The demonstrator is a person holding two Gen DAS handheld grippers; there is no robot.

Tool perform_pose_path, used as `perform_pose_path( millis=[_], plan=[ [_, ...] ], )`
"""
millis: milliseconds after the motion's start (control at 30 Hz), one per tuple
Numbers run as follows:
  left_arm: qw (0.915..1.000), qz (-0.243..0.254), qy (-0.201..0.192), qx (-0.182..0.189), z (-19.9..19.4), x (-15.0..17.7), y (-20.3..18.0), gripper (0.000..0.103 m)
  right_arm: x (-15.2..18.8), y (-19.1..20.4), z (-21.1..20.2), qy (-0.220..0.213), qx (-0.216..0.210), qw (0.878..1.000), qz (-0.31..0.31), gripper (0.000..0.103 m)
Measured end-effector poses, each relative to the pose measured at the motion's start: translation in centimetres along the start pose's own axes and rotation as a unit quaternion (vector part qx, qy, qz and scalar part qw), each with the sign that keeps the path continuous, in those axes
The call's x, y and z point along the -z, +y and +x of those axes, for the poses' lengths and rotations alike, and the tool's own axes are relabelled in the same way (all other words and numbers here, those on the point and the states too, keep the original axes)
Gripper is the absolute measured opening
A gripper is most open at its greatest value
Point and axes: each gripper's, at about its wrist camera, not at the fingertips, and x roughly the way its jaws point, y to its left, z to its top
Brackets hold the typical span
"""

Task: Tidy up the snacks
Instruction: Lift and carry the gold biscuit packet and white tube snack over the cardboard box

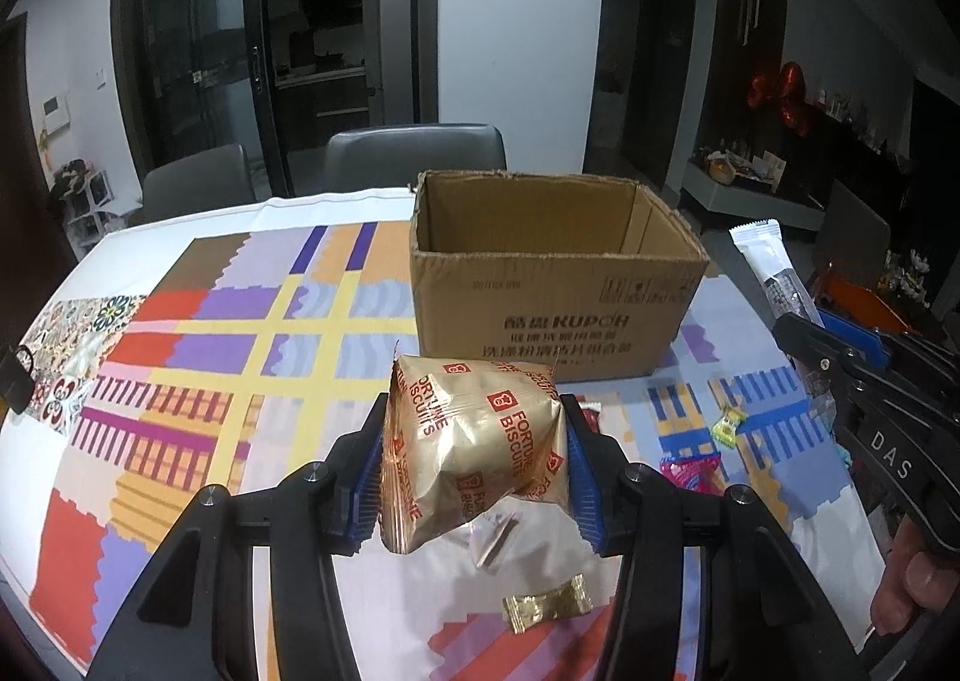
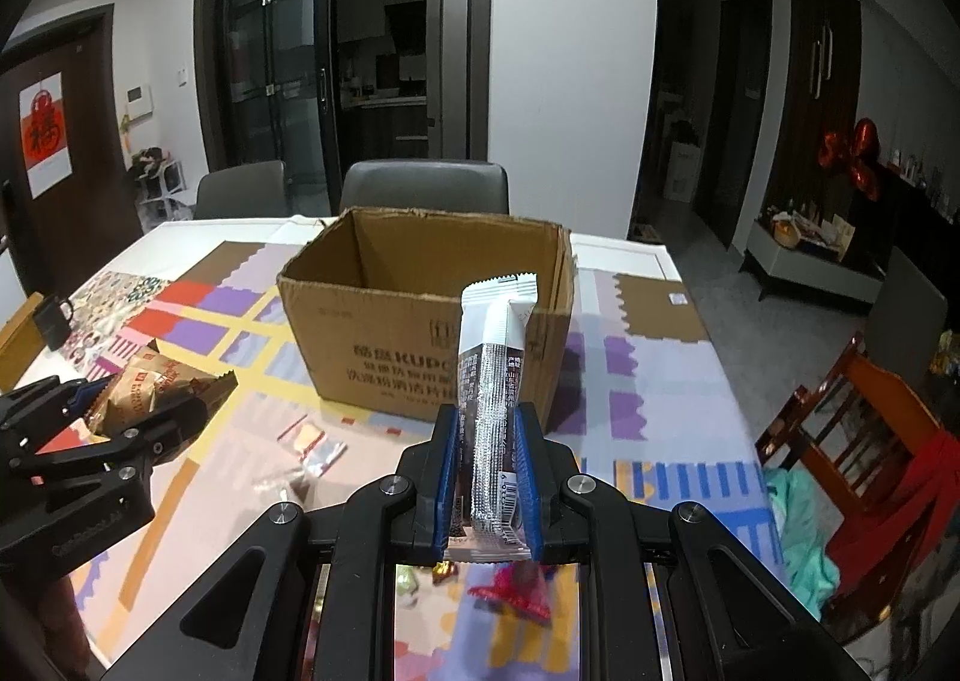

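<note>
Left hand-held gripper (image 1: 474, 444) clamps gold biscuit bag (image 1: 474, 441); right hand-held gripper (image 2: 487, 477) clamps white snack bar (image 2: 493, 411). Open cardboard box (image 2: 384, 345) just ahead of both. Step: carrying. Next: reach over rim, release inside.

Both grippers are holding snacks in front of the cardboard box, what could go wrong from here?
1. The left gripper clamps the puffy gold Fortune Biscuits packet hard enough to dent it; the biscuits inside may crack.
2. The right gripper holds the long white snack bar near its lower end, so it might tilt or catch the cardboard box rim.
3. Both grippers heading for the same opening might bump each other.
</note>
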Motion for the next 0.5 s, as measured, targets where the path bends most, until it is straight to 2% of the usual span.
perform_pose_path(
  millis=[500],
  plan=[
    [0.9997, 0.008, -0.025, 0.002, 2.5, -4.7, 0.2, 0.051, -4.1, -0.4, 2.0, -0.022, 0.004, 1.000, 0.005, 0.019]
  ],
)
